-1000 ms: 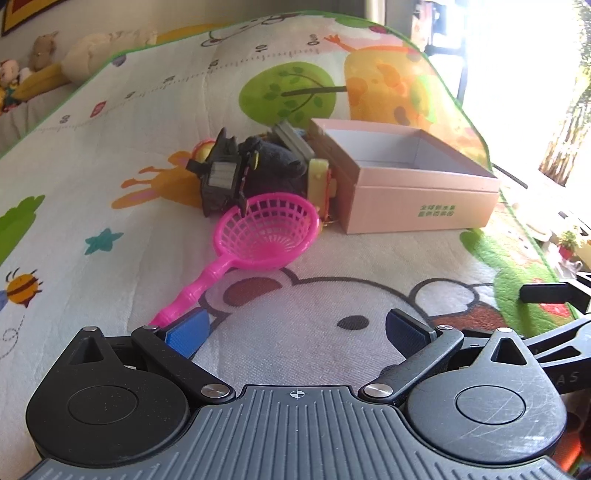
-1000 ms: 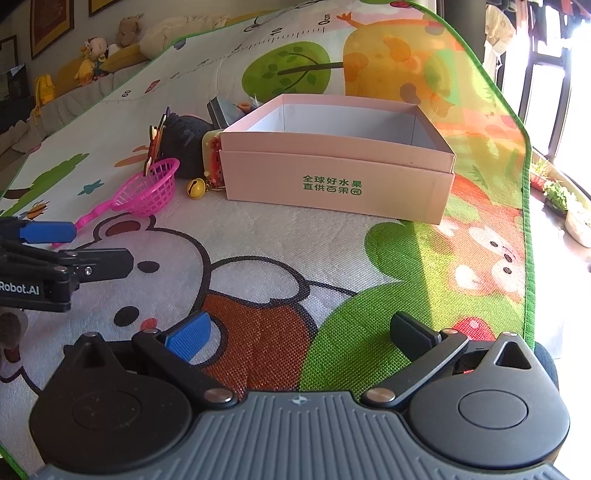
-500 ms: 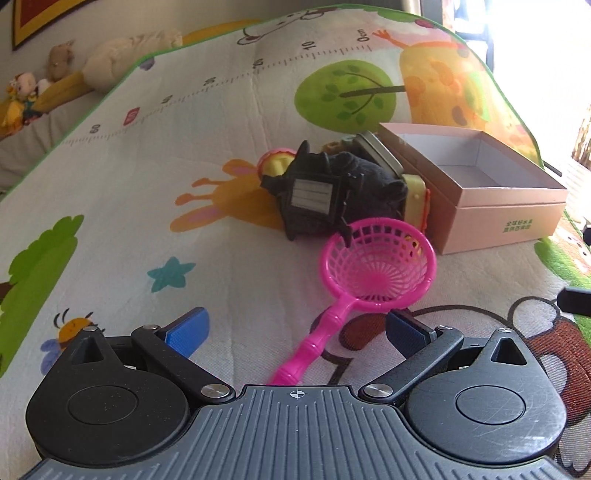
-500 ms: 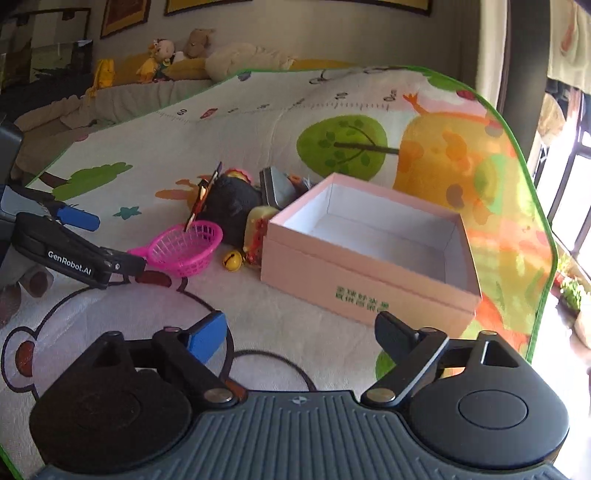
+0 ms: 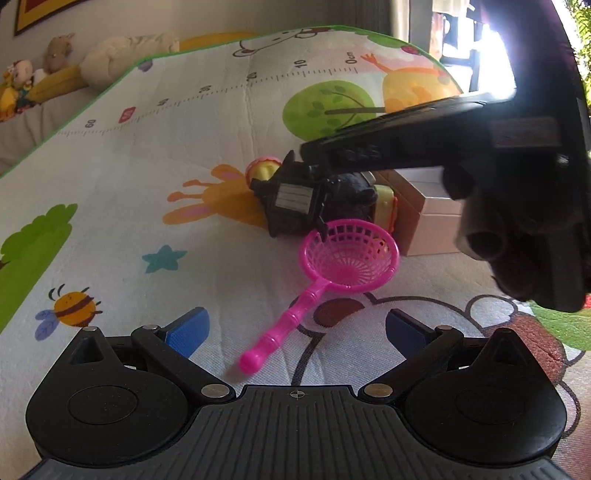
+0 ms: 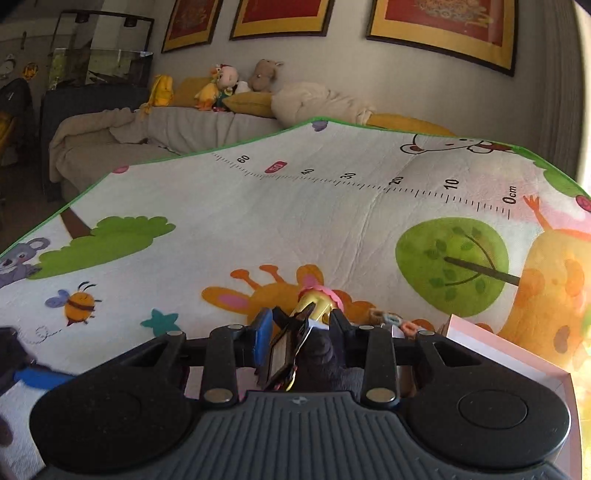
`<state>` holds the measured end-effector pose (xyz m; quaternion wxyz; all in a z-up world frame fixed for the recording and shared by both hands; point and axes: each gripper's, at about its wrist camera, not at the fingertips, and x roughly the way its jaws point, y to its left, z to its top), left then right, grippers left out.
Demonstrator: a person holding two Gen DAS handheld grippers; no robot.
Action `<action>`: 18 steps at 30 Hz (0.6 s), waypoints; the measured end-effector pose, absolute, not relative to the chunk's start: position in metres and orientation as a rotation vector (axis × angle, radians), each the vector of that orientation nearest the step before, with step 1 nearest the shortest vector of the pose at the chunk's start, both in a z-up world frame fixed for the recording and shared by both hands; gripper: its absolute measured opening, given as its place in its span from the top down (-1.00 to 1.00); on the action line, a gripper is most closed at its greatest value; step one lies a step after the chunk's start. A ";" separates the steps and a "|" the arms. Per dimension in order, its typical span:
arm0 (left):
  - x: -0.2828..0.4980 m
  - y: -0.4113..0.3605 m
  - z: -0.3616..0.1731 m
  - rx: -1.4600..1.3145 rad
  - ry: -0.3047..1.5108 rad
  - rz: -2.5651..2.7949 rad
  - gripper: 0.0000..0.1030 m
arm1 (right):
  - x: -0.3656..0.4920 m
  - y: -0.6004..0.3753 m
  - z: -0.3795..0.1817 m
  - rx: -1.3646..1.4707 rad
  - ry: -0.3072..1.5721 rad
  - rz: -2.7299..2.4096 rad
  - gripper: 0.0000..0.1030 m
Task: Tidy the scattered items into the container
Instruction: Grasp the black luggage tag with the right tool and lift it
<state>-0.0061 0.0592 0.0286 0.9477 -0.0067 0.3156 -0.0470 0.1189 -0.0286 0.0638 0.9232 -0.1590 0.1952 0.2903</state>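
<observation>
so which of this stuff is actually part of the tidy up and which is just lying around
Part of the job:
- pink box, the container
- pink toy net
- black plush toy
- black tag on it
- yellow toy with pink rim
- yellow block beside the box

Just lying about:
- stuffed animals on the couch
- framed pictures
- play mat

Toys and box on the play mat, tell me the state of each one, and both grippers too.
Pink net scoop: lying on the mat, untouched.
Black toy: in the pile beside the box, between the right gripper's fingers.
Pink box: open; inside hidden.
Left gripper: open, empty.
Right gripper: jaws closing around the black toy.
</observation>
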 end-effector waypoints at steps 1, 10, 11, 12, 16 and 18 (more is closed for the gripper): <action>-0.007 0.058 0.029 -0.013 0.642 -0.099 -1.00 | 0.130 -0.023 0.063 -0.309 0.422 0.591 0.35; -0.009 0.059 0.027 -0.047 0.646 -0.109 -1.00 | 0.147 -0.031 0.061 -0.239 0.520 0.656 0.91; -0.008 0.059 0.027 -0.050 0.645 -0.112 -1.00 | 0.141 -0.038 0.069 -0.223 0.497 0.665 0.93; -0.008 0.058 0.027 -0.052 0.643 -0.116 -1.00 | 0.134 -0.047 0.080 -0.206 0.470 0.677 0.93; -0.008 0.051 0.029 -0.055 0.630 -0.143 -1.00 | 0.102 -0.089 0.118 -0.105 0.396 0.707 0.94; -0.010 0.045 0.032 -0.053 0.617 -0.167 -1.00 | 0.085 -0.120 0.129 -0.021 0.382 0.730 0.94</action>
